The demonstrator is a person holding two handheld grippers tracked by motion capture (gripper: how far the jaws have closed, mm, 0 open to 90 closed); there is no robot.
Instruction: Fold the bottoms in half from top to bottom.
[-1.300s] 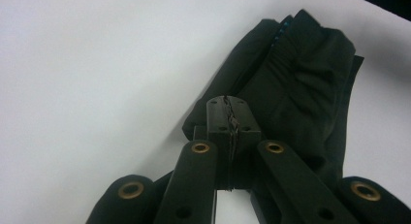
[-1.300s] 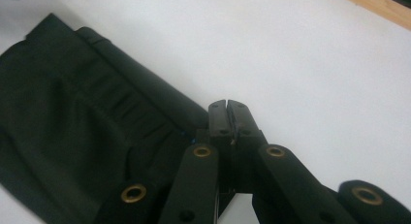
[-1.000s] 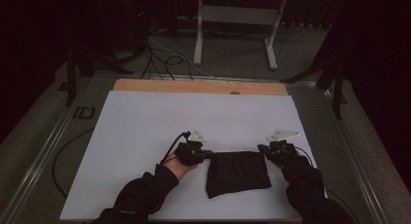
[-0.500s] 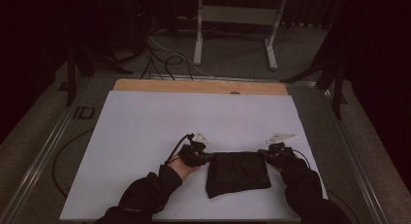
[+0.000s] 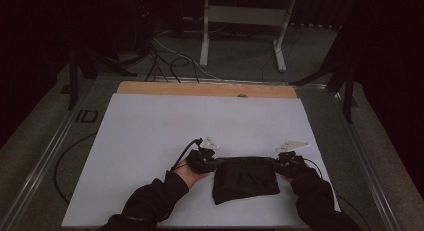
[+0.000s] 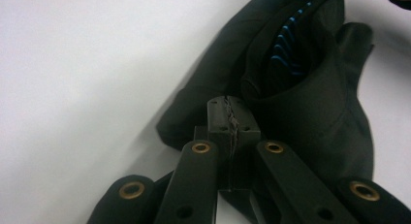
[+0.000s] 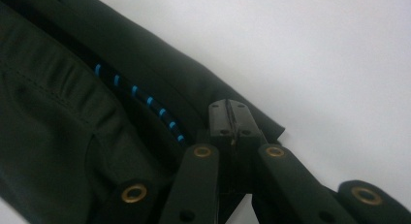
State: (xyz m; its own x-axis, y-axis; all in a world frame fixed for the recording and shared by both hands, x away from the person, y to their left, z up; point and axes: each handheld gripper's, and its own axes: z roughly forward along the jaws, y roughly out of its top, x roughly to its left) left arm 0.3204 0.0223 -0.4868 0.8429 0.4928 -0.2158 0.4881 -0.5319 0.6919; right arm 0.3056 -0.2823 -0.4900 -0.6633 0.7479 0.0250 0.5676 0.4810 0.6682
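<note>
A: Since a second ago, your hands have barely shifted; the black garment (image 5: 246,177) lies where it did, on the white bench (image 5: 150,136) near its front edge.

B: And my grip?

A: Your left gripper (image 5: 212,160) is clenched on the garment's left corner, your right gripper (image 5: 276,163) clenched on its right corner. Blue stitches show in the folds.

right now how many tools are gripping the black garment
2. The left tool is shut on the black garment at its far left corner; the right tool is shut on its far right corner, both over the white table.
</note>
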